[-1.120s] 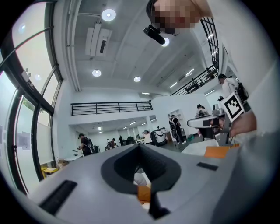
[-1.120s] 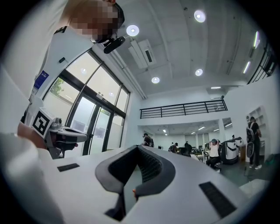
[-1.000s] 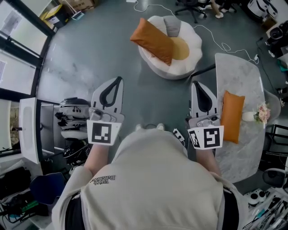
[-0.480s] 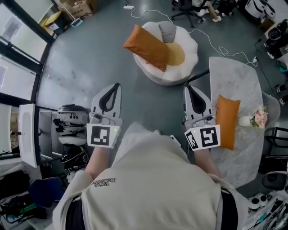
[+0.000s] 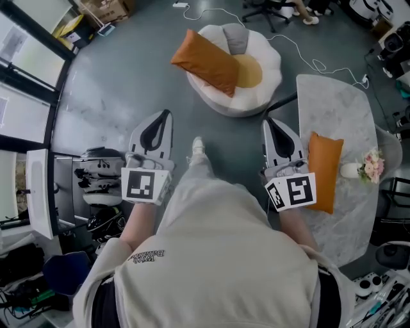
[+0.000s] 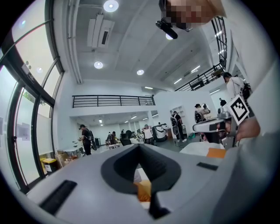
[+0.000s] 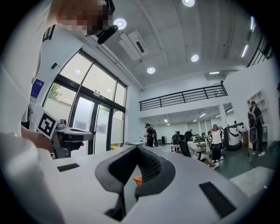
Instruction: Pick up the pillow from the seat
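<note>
Now mid-stride, one shoe (image 5: 197, 146) newly forward, a person closes on the white round seat (image 5: 272, 80), where the orange pillow (image 5: 205, 61) lies across its rim. The left gripper (image 5: 166, 116) and right gripper (image 5: 270, 123), both clenched on nothing, are well apart from it, so the pickup is not yet begun.

Showing bright, even light from round ceiling lamps (image 6: 110, 5) and tall windows (image 7: 94, 127); throwing soft shadows on floor (image 5: 128, 83); bending strongly at gripper-view edges; blurring nearest foreground.

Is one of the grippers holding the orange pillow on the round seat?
No, the pillow lies on the seat, apart from the left gripper and right gripper.
</note>
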